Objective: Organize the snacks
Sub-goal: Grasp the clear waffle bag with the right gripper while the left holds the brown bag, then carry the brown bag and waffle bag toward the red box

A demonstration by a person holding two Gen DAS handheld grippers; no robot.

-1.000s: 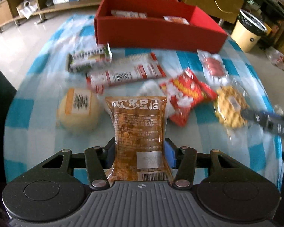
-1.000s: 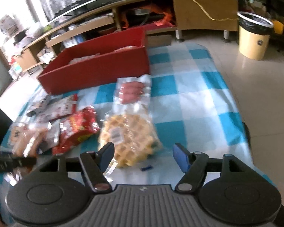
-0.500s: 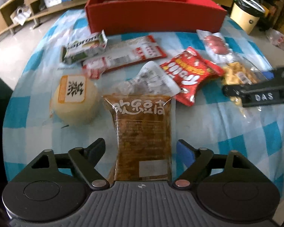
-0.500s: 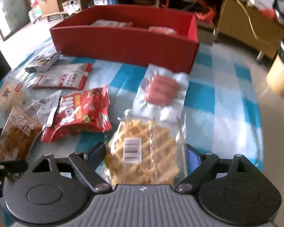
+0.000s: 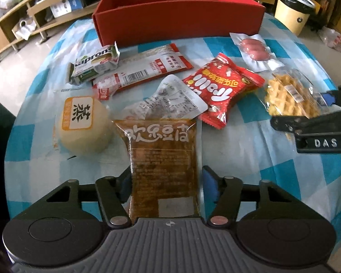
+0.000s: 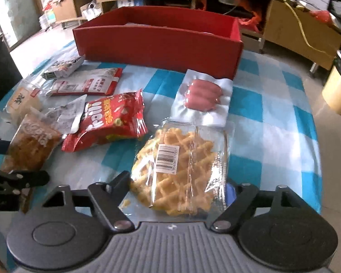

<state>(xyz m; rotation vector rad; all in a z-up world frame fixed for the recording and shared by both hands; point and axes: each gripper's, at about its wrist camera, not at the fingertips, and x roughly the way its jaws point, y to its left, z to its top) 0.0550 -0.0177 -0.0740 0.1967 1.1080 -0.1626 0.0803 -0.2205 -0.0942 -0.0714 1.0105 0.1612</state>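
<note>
- While the red box [image 5: 179, 26] stands at the far side of the checked tablecloth [image 5: 284, 182], its front wall hides most of the interior; from the right wrist view only a pale edge shows over the rim, contents not identifiable.
- Left gripper [image 5: 164, 182]: jaws straddle the near end of the brown tofu packet [image 5: 162, 159], blue pads just beside its edges on both sides. Cannot tell whether the pads press on the packet or merely flank it.
- Right gripper [image 6: 177, 186]: jaws spread wide, either side of the near end of the waffle bag [image 6: 179, 168]. Left finger stands just off the bag; right pad is partly behind the clear wrap. Not closed on it.
- Loose on the cloth, outside the box: sausage pack [image 5: 254, 50] just beyond the waffle bag; red snack bag [image 5: 220, 88] between waffle and tofu packets; silver pouch [image 5: 172, 100] partly under the tofu packet's far end; round pale cake [image 5: 83, 125] just left of the tofu packet; long red-and-white packet [image 5: 143, 70] and green-and-white biscuit pack [image 5: 93, 64] near the box's front wall.
- Yellow bin [image 5: 292, 9] on the floor beyond the table, black liner in it.
</note>
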